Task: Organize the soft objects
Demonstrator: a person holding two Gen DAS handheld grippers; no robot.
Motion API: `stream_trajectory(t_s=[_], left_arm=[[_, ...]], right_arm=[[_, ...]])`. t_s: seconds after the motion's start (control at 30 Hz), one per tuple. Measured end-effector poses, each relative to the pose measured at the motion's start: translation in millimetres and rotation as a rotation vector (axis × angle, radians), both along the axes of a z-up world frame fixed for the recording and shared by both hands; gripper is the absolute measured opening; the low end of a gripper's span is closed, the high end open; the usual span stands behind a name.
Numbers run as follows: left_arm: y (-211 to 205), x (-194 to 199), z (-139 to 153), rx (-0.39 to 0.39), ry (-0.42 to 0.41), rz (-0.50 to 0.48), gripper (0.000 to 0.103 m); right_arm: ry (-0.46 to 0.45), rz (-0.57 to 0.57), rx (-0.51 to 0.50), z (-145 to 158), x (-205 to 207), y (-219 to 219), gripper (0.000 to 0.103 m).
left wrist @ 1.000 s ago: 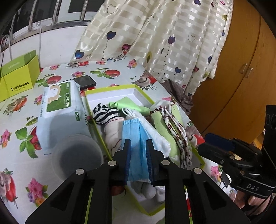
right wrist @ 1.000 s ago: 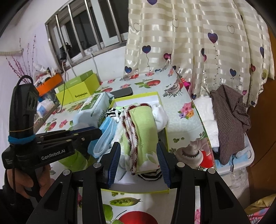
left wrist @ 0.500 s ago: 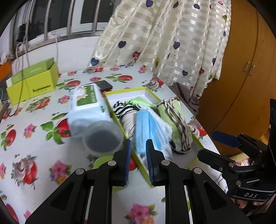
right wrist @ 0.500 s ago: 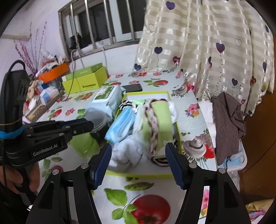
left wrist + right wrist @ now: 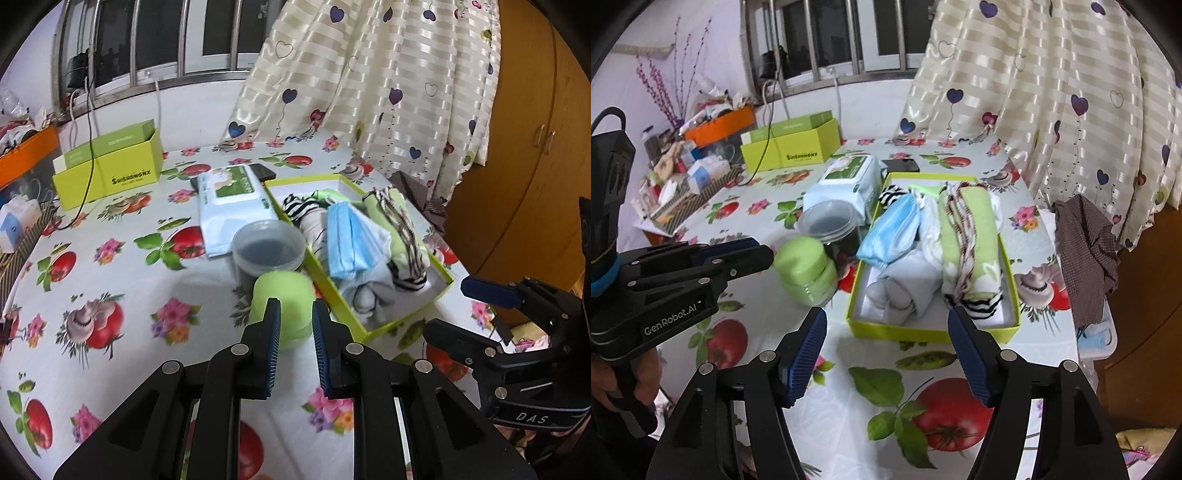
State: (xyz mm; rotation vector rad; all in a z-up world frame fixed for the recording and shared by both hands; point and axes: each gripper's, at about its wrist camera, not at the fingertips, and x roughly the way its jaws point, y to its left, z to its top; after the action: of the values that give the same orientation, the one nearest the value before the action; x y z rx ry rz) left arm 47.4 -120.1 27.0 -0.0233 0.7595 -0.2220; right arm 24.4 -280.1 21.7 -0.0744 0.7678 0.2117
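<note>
On the worktop (image 5: 820, 373), covered with a cloth printed in tomatoes and flowers, a shallow yellow-green box (image 5: 934, 334) holds the soft things side by side: a stack of blue face masks (image 5: 892, 232) on the side toward the jars, white socks (image 5: 908, 286) beneath and beside it, a black-and-white striped sock (image 5: 301, 208) at the far end, and a rolled green towel (image 5: 971, 236) with braided edging along the other wall. The left tool (image 5: 294, 314) hangs above the worktop short of the box, its blue pads only a narrow gap apart and gripping nothing, with a green lidded jar (image 5: 284, 299) showing just beyond the tips. The right tool (image 5: 886, 325) is spread wide and empty, hovering before the near end of the box. Beside the box stand a clear plastic tub (image 5: 831, 227) and a pack of wet wipes (image 5: 849, 181); a dark phone (image 5: 901, 165) lies behind them, and an open lime carton (image 5: 792, 142) sits farther back.
</note>
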Motion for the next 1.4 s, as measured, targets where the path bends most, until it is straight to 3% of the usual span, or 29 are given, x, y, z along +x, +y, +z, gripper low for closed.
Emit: stream_trajectory(t_s=[1.4], left_arm=[[0,-6,-20,-0.002,0.056,-0.010,0.018]], right_arm=[[0.040,0.006,-0.023,-16,-2,9,0.069]])
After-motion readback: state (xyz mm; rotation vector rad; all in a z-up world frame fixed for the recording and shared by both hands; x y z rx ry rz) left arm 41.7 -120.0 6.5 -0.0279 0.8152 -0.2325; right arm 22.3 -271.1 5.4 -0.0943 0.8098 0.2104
